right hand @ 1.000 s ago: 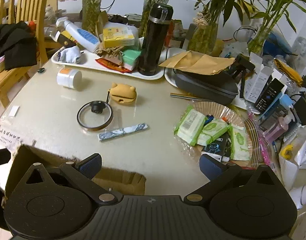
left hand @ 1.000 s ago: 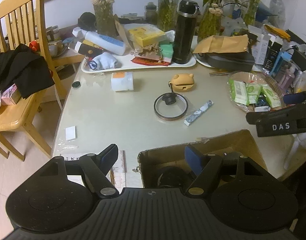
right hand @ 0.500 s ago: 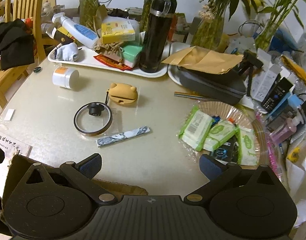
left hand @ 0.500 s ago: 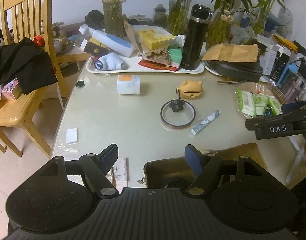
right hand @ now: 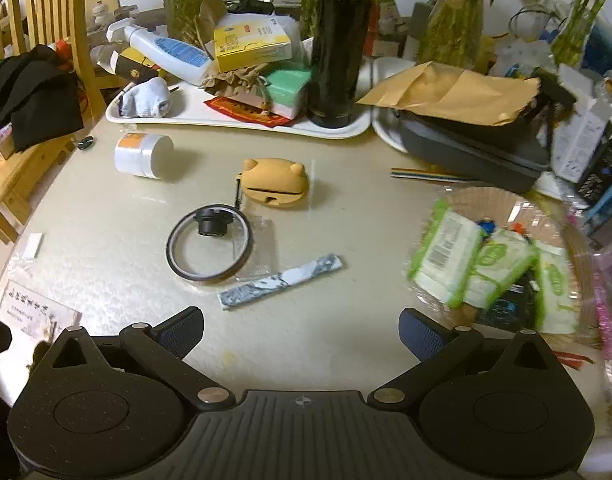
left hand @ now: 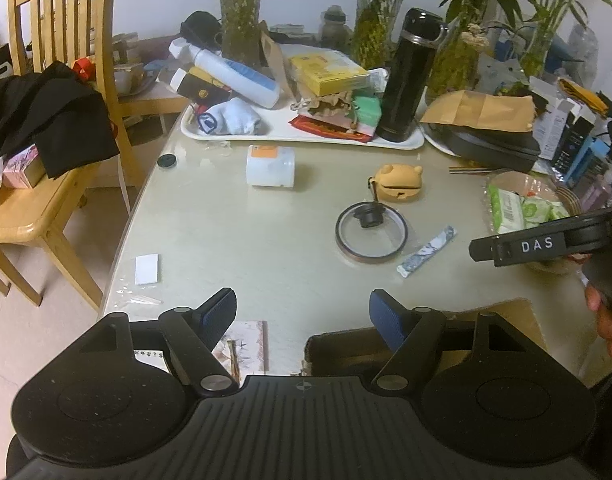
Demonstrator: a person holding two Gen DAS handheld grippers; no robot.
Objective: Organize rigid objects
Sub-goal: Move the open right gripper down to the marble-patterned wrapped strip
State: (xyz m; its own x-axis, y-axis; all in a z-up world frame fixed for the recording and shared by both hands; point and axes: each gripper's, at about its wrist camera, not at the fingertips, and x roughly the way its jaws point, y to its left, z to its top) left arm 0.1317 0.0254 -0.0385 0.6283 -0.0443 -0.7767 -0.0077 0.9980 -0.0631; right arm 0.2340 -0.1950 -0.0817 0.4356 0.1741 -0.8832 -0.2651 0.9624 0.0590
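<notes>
On the beige table lie a round glass lid with a black knob (left hand: 370, 232) (right hand: 209, 242), a yellow bear-shaped case (left hand: 398, 182) (right hand: 274, 182), a white jar on its side (left hand: 270, 166) (right hand: 143, 155) and a flat blue-white marbled stick (left hand: 426, 251) (right hand: 281, 281). A cardboard box (left hand: 510, 316) stands at the near table edge. My left gripper (left hand: 302, 314) is open and empty above the near edge, beside the box. My right gripper (right hand: 301, 334) is open and empty, just short of the marbled stick; its body shows in the left wrist view (left hand: 546, 242).
A white tray (left hand: 273, 134) with a black flask (left hand: 406, 76), bottles and boxes stands at the back. A basket of wipes packs (right hand: 506, 256) is at the right. A dark case (right hand: 470, 148) lies behind it. A wooden chair (left hand: 45, 120) with black cloth stands left.
Both grippers have moved forward over the table, towards the lid and stick. The box has dropped lower in both views. Both stay open and empty.
</notes>
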